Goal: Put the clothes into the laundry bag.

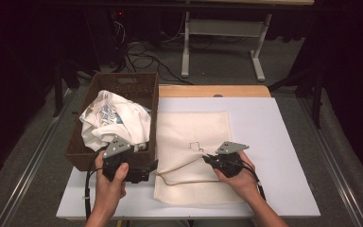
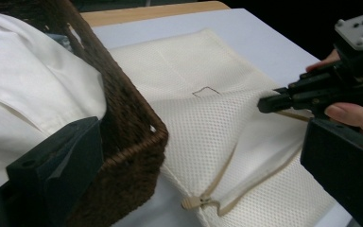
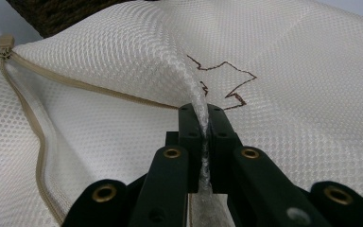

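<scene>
High view: fixed above the near edge of the table [image 1: 283,142], facing forward and down, far enough off to take in the wicker basket [image 1: 137,87] at left and the floor beyond. Left gripper view: low at the near left, looking rightward between its own jaws past the basket corner [image 2: 137,142] to the mesh laundry bag [image 2: 208,127]. Right gripper view: very close, aimed leftward along its jaws; all three views share the bag's raised fold and beige zipper [image 3: 33,127].

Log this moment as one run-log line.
right tool: shut on mesh bag, top layer pinched | left tool: open, holding nothing, beside wicker basket | white garment: in basket | bag zipper: open
</scene>
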A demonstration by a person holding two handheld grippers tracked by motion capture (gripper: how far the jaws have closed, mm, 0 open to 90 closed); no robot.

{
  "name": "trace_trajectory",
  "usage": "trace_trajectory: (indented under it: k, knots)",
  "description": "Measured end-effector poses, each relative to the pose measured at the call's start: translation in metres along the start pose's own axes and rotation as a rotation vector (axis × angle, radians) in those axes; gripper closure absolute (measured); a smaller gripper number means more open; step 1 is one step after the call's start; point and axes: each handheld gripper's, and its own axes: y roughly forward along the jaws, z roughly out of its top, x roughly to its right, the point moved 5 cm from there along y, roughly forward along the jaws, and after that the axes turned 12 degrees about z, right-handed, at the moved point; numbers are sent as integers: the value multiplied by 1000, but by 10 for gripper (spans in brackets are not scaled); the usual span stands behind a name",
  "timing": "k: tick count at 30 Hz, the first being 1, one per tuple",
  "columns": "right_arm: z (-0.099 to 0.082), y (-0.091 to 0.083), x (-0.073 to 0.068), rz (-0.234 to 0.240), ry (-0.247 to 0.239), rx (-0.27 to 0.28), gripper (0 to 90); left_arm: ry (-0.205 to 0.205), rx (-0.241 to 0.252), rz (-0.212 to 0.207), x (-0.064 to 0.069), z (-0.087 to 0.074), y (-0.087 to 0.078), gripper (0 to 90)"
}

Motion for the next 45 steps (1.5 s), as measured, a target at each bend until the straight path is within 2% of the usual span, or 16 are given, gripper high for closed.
trace_trajectory:
  k: [2, 6, 7, 8, 15, 18, 20, 23, 27, 31, 34, 36, 39, 41, 43, 45]
  knots:
    - [0, -1, -1, 3, 7, 2, 879, -8, -3, 5, -6, 6, 3, 3]
    - [1, -3, -1, 17, 10, 14, 879, -4, -2, 48, -18, 19, 12, 2]
    - [1, -3, -1, 18, 14, 20, 879, -4, -2, 48, -18, 19, 12, 2]
    - [1, -3, -2, 21, 10, 21, 879, 6, -8, 82, -25, 25, 20, 2]
    - [2, -5, -3, 36, 6, 27, 878, -16, -28, 137, -44, 43, 40, 3]
    - [2, -4, -4, 37, -2, 25, 877, -8, -34, 152, -51, 50, 46, 3]
    - [3, -5, -4, 39, -2, 23, 877, -17, -30, 169, -57, 53, 51, 2]
    - [2, -4, -4, 42, 0, 22, 877, -43, -43, 190, -70, 56, 61, 2]
    - [2, -3, -4, 45, -2, 16, 877, -84, -56, 196, -83, 58, 72, 2]
    - [1, -2, -5, 45, -2, 15, 876, -86, -50, 219, -92, 66, 76, 2]
    - [1, -2, -4, 49, -2, 19, 876, -78, -61, 264, -103, 72, 82, 2]
    - [1, -1, -4, 51, -1, 13, 876, -89, -63, 286, -111, 74, 86, 4]
    - [1, 1, -5, 54, -5, 10, 876, -89, -83, 346, -124, 74, 94, 53]
    - [1, 1, -5, 52, -3, 8, 875, -86, -102, 357, -131, 72, 99, 63]
    - [0, 1, -5, 54, -7, 4, 875, -115, -127, 356, -140, 69, 105, 41]
    - [0, 2, -5, 54, -6, 2, 875, -148, -159, 391, -150, 66, 110, 24]
